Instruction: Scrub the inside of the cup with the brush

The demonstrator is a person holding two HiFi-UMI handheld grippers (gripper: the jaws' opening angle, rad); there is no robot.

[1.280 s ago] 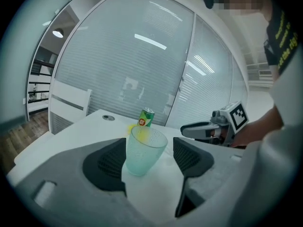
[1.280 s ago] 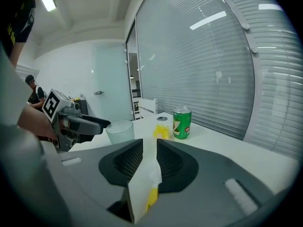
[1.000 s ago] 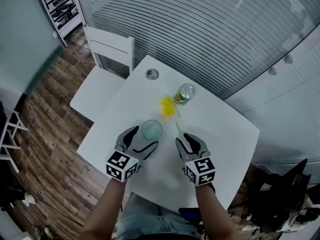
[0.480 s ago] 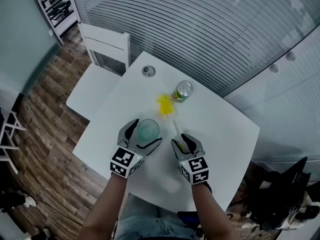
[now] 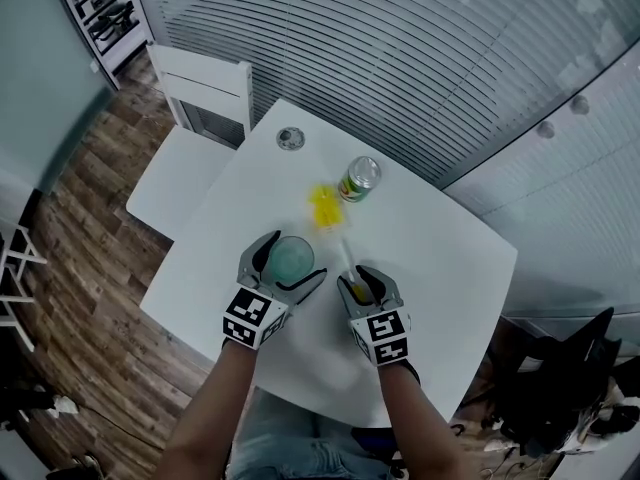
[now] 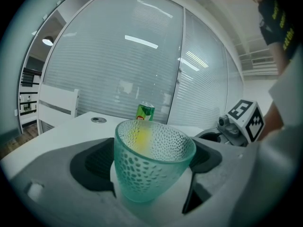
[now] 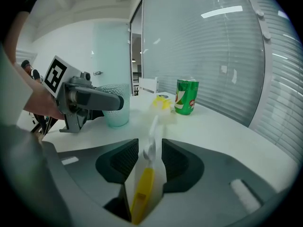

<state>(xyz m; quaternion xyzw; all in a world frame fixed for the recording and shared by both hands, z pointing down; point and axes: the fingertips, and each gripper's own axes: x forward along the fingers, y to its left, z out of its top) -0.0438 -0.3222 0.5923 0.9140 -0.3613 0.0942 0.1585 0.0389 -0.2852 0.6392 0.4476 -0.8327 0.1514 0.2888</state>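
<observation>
Cup point(image 5: 291, 259) stands on the white table point(image 5: 430, 258) between the jaws of the left gripper point(image 5: 293, 260), which have just been opening and stand clear of it. The right gripper point(image 5: 361, 280), its jaws also just opened, loosely straddles the handle of the brush point(image 5: 343, 243). A white chair point(image 5: 190, 168) stands on the wood floor point(image 5: 90, 218) by the blinds point(image 5: 400, 58).

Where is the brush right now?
In the head view the brush lies on the table right of the cup, yellow head by the can, handle between the jaws of the right gripper, which have just been opening.
</observation>
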